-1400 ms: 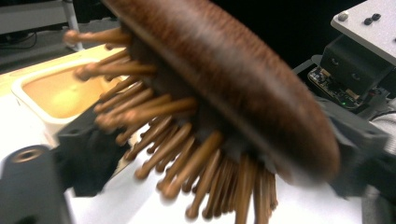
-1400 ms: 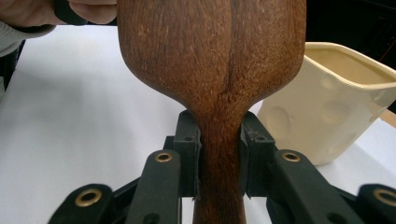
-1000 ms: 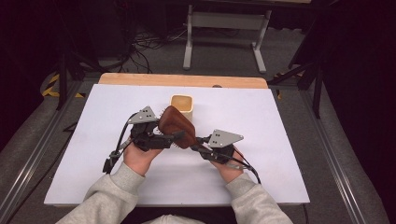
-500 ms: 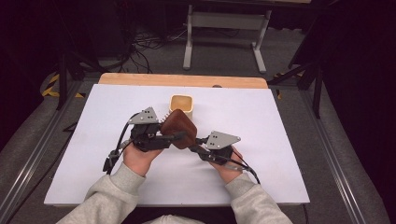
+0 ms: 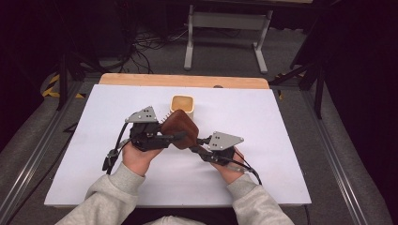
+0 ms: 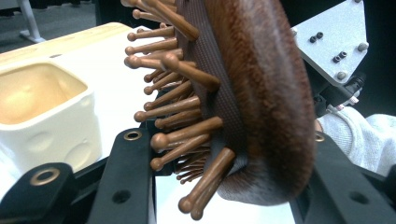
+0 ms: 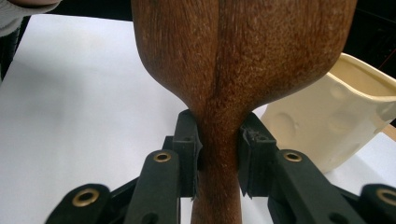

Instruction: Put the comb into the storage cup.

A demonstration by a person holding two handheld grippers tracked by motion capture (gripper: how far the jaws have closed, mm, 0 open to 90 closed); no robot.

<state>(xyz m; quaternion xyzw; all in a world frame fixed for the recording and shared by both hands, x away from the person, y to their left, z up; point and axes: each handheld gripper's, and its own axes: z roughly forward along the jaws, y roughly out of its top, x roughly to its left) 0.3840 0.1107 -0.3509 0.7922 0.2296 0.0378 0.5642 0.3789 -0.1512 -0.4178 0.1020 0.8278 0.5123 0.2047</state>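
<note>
A brown wooden hairbrush [image 5: 180,129] with wooden pins is held above the white table between both grippers. My left gripper [image 5: 174,137] is shut across the brush head [image 6: 261,93], with one jaw on the pin side and one on the smooth back. My right gripper [image 5: 199,143] is shut on the narrow neck of the handle [image 7: 219,154], a pad pressed on each side. The pins [image 6: 182,102] point toward a cream square cup [image 5: 182,104] that stands just behind the brush.
The cream cup [image 6: 46,107] [image 7: 336,126] is open-topped and sits on the white table top [image 5: 281,122] near its far wooden edge [image 5: 141,79]. Grey floor, cables and a metal stand lie beyond the table.
The brush head has turned a little, so its pins now show on the cup side. Both hands stay almost where they were.
</note>
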